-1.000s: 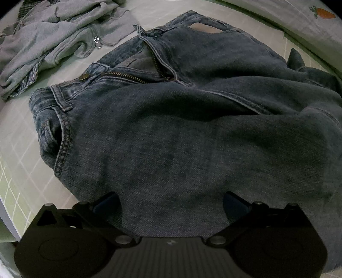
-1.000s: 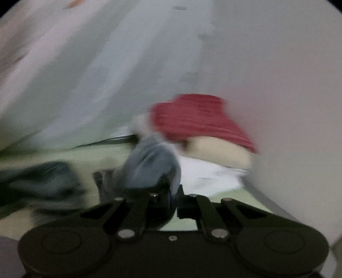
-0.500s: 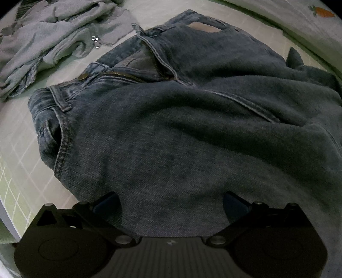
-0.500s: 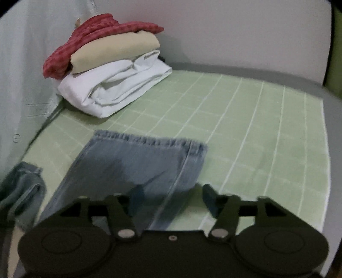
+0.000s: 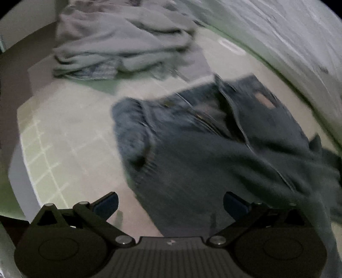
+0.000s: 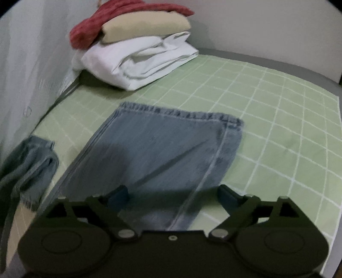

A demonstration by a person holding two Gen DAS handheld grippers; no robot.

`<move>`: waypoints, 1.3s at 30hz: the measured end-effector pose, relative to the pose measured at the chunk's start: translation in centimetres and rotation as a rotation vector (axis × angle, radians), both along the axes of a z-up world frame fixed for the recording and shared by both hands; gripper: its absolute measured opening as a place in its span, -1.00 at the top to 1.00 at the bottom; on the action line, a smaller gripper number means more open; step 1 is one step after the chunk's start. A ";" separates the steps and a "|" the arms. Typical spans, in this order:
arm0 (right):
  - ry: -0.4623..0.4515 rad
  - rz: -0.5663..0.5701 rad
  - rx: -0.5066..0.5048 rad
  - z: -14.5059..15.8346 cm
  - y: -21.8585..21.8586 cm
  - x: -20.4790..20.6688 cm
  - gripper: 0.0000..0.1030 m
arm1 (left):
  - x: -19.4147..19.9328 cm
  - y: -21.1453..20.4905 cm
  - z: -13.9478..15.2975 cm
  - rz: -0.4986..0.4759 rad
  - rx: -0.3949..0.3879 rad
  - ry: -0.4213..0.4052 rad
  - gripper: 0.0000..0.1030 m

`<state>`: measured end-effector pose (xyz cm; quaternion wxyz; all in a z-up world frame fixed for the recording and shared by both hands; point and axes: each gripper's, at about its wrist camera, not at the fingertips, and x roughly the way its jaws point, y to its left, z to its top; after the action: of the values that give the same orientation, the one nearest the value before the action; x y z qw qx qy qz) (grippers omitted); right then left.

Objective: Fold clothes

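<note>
Hovering with both grippers spread and empty: my left gripper (image 5: 170,203) faces the jeans (image 5: 224,149) waistband ahead, my right gripper (image 6: 173,195) the leg hem (image 6: 181,115). I should pinch both layers squarely, keeping edges aligned.

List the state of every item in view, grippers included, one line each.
Left gripper: open, holding nothing, above the jeans.
Right gripper: open, holding nothing, over the jeans leg.
Jeans: unfolded, rumpled, fly open.
Jeans leg: spread flat on the green checked sheet.
Second leg: bunched up beside it.
Grey garment: crumpled, unfolded.
White cloth: folded, bottom of stack.
Beige cloth: folded, on the white one.
Red cloth: on top, draped loosely.
</note>
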<state>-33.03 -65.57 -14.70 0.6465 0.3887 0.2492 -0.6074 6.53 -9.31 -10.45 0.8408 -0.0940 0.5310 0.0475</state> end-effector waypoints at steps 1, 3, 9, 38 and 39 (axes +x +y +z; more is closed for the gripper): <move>0.009 0.013 0.005 -0.1 0.0 0.3 -0.88 | 0.2 0.4 -0.3 0.017 0.005 0.005 -0.99; 0.027 0.038 0.015 -0.2 0.1 1.0 -0.91 | 0.8 1.1 -1.0 0.050 0.006 0.018 -0.92; 0.093 0.169 -0.028 0.5 1.4 2.2 0.39 | 1.7 1.6 -2.4 0.068 -0.082 0.023 0.15; 0.020 -0.015 -0.032 0.5 8.0 -7.0 -0.28 | -0.7 6.5 -1.1 0.017 -0.003 -0.028 0.53; 0.003 -0.036 -0.037 0.3 7.6 -7.4 -0.28 | -0.7 6.5 -1.1 0.019 -0.003 -0.026 0.52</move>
<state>-40.42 -57.95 -14.40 0.6423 0.3799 0.2319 -0.6239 5.84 -2.80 -11.59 0.8471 -0.1011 0.5190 0.0536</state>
